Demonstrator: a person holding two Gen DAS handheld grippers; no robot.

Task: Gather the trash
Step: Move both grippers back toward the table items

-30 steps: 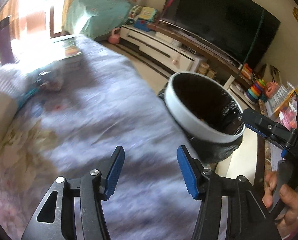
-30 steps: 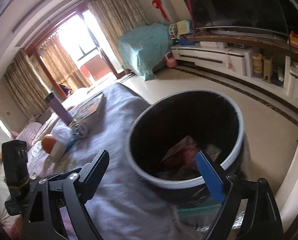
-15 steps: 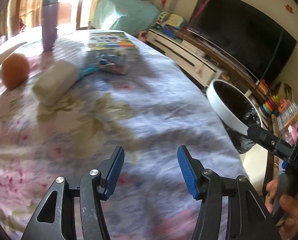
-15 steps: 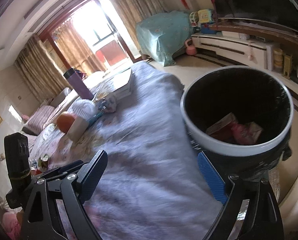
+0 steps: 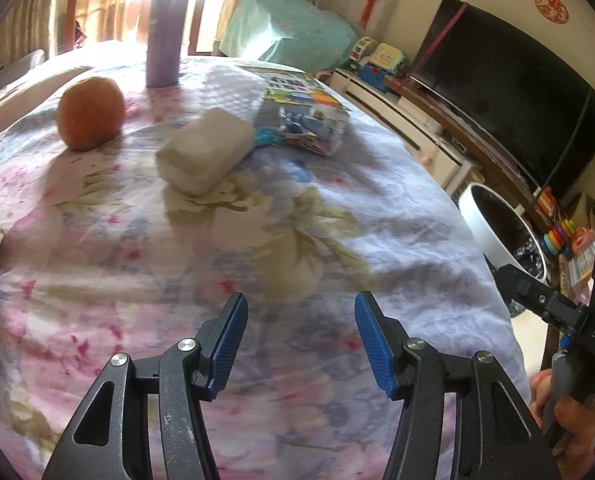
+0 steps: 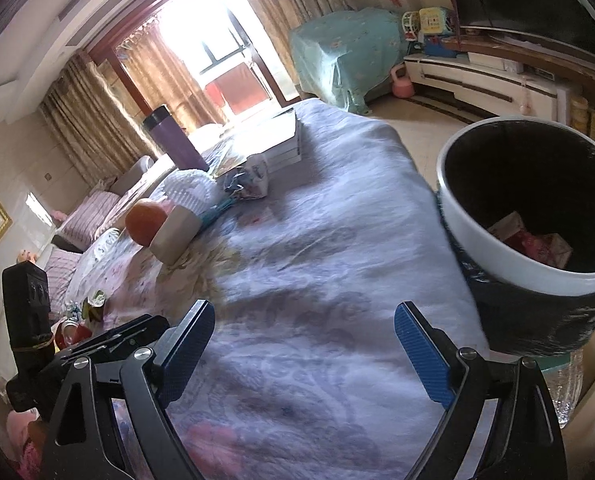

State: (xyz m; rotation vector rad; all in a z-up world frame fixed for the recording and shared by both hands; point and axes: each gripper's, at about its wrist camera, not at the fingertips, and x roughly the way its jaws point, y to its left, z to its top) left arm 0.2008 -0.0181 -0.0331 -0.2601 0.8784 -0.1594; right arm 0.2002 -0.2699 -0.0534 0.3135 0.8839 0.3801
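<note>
Your left gripper (image 5: 300,340) and right gripper (image 6: 303,354) both hang with jaws apart, holding nothing. The crumpled wrapper (image 5: 311,130) lies far ahead, slightly right of the left jaws; the left is probably nearer. The bin (image 6: 505,248) stands beside the bench's right edge.

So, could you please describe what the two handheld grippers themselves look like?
Both the left gripper and the right gripper have black metal linkage arms with triangular cut-outs and silver pivot screws. Their fingers carry ribbed blue pads. A bare hand grips the right one's black handle, which bears pale lettering. No cables show.
</note>
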